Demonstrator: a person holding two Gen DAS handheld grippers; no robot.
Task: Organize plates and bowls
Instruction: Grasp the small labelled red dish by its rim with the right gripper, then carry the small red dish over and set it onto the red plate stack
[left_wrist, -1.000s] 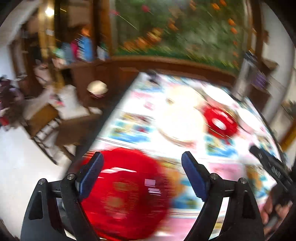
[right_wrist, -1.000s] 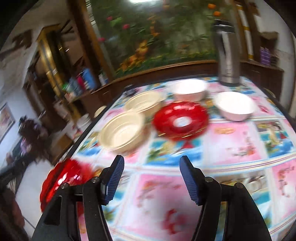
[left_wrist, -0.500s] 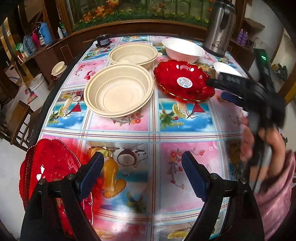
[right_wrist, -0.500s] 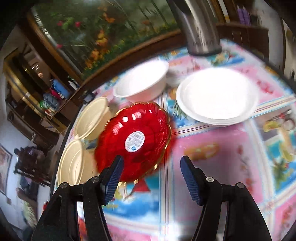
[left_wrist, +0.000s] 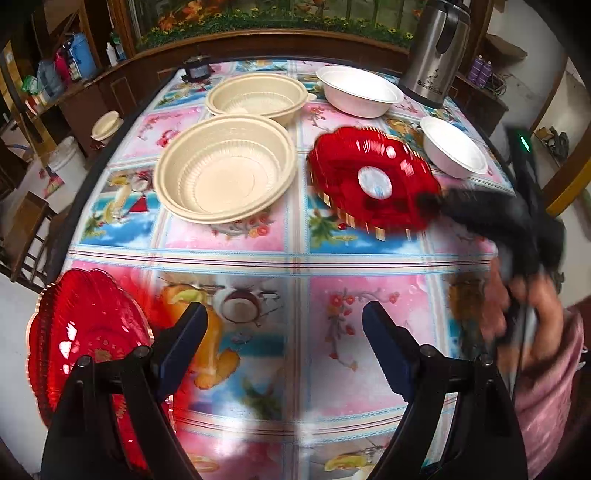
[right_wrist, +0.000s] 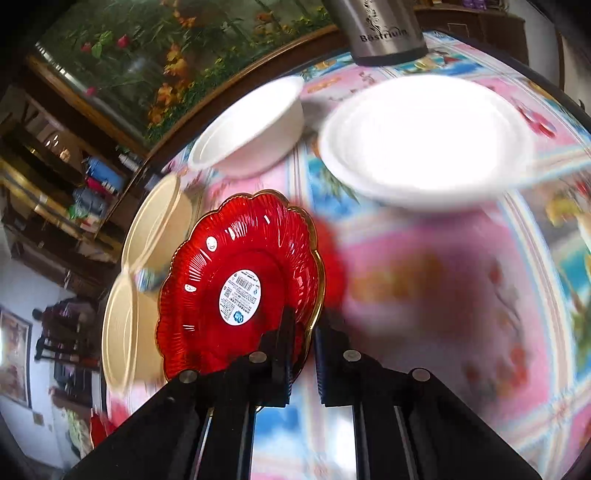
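Floral tablecloth (left_wrist: 295, 236) covers the table. Right gripper (right_wrist: 304, 328) is clamped on the near rim of the labelled red plate (right_wrist: 240, 280), right of centre, tilted off the surface. Left gripper (left_wrist: 284, 343) stands apart, empty, beside a second red plate (left_wrist: 85, 332) at the near-left edge.

Left wrist view: from the near edge, angled steeply down across the worktop (left_wrist: 295, 258) toward the far wall.
Right wrist view: close over the labelled red plate (right_wrist: 240, 291), facing down and tilted.
Shared: that plate (left_wrist: 373, 181), white bowls, kettle.

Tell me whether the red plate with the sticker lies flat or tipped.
Tipped: the red plate is lifted at the edge pinched by the right gripper.
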